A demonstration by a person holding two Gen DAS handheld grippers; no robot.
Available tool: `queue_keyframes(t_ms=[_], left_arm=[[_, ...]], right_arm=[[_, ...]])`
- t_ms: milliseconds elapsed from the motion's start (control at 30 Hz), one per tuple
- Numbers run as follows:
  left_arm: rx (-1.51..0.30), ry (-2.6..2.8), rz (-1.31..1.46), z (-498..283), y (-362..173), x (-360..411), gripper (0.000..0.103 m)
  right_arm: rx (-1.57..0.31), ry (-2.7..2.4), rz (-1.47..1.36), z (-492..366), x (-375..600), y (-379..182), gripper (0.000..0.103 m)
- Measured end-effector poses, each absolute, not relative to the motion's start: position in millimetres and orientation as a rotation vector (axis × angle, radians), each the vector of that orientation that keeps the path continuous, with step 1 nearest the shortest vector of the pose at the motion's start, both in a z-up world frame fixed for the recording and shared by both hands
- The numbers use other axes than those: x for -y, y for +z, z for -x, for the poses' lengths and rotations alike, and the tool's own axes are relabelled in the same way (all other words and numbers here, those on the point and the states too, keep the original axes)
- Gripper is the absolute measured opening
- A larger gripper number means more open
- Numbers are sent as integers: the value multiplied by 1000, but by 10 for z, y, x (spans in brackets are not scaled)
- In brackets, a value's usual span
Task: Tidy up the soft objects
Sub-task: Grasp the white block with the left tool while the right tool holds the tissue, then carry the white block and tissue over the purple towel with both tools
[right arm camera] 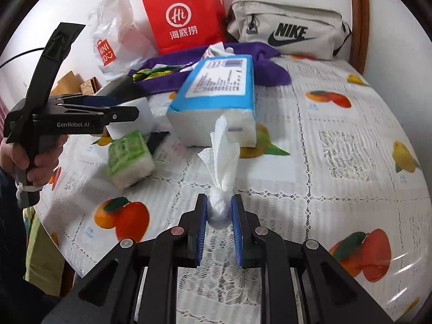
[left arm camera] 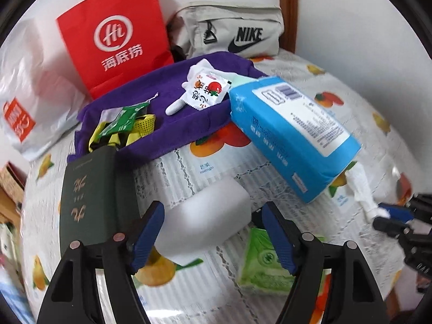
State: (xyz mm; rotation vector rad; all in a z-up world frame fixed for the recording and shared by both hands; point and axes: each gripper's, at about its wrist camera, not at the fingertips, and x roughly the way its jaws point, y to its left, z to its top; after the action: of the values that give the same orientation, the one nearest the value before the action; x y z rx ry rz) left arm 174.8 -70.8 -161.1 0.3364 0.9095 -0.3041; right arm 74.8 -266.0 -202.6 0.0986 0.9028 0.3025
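Round table w/ fruit-print cloth (right arm camera: 337,140); blue tissue pack (right arm camera: 216,100) lies mid-table, far end propped on purple cloth (left arm camera: 189,127). Right gripper (right arm camera: 219,210) is clamped on a twisted white tissue (right arm camera: 222,162) coming out of pack's near end. Left gripper (left arm camera: 213,232) is spread wide around a white block (left arm camera: 208,216), not touching; small green tissue pack (right arm camera: 129,156) just beside.
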Motion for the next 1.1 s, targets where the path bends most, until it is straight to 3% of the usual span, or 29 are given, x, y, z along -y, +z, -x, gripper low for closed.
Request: queue_keyframes(t_ms=[233,333,1100], left_arm=[[-935,-275,-365,-1862,-1752,734,72],[-959,-269,-340,-1907,-1840,725,50],[-889,-264,-150,-1289,-1475,360,48]], right_arm=[[-911,312,-103,-818,2651,-2101,18],[-912,313,-101,-826,2634,-2098,18],[-892,316,-81,-715,2503,-2044,18]])
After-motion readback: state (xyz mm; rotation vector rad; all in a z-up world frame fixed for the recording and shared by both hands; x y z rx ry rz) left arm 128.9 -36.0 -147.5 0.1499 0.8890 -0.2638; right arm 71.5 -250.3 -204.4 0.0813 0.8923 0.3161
